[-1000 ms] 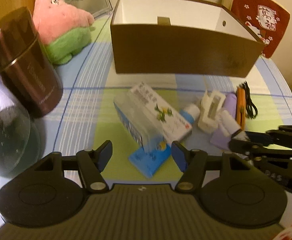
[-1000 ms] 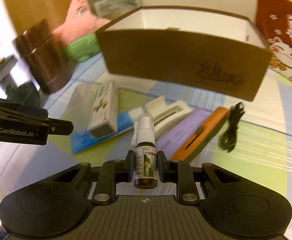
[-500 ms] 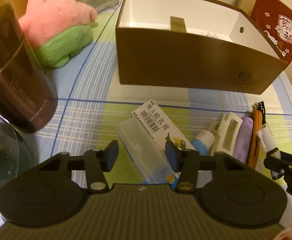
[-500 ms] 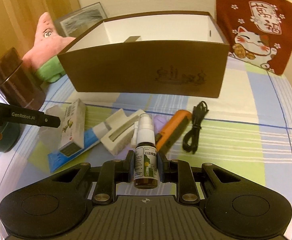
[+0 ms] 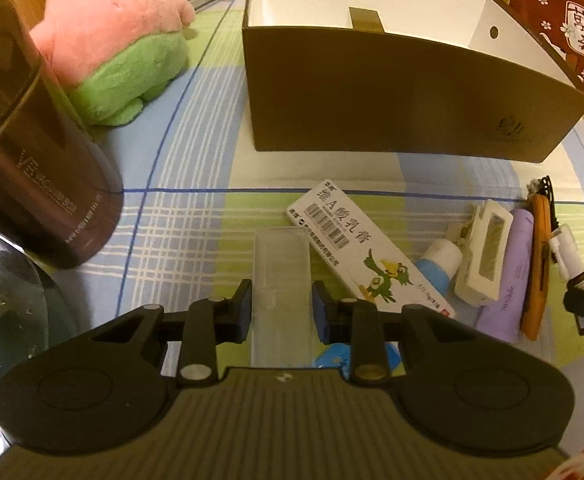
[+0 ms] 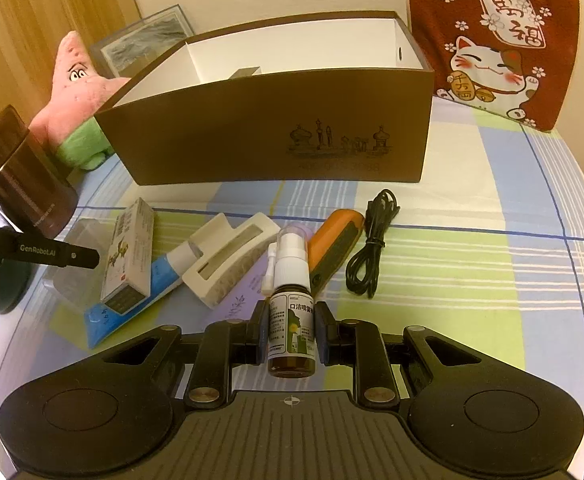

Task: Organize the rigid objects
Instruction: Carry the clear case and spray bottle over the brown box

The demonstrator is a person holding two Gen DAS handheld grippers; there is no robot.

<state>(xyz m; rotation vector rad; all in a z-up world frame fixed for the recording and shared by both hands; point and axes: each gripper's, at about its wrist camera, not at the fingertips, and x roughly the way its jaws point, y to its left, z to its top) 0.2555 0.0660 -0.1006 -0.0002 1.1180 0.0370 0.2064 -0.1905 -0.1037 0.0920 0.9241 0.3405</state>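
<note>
Now that the left hand-held gripper (image 5: 280,312) has just closed its jaws onto the clear plastic case (image 5: 282,280) at lower centre of the worktop (image 5: 180,216), that case looks ready for the brown box (image 5: 404,108) at upper right. The right hand-held gripper (image 6: 291,338) is clamped on the spray bottle (image 6: 291,320). The box floor is hidden, and the case's near end is cut off.

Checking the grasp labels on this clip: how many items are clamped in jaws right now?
2. The clear plastic case sits between the left gripper's jaws, which have just closed on it; the brown spray bottle is in the right gripper.
</note>
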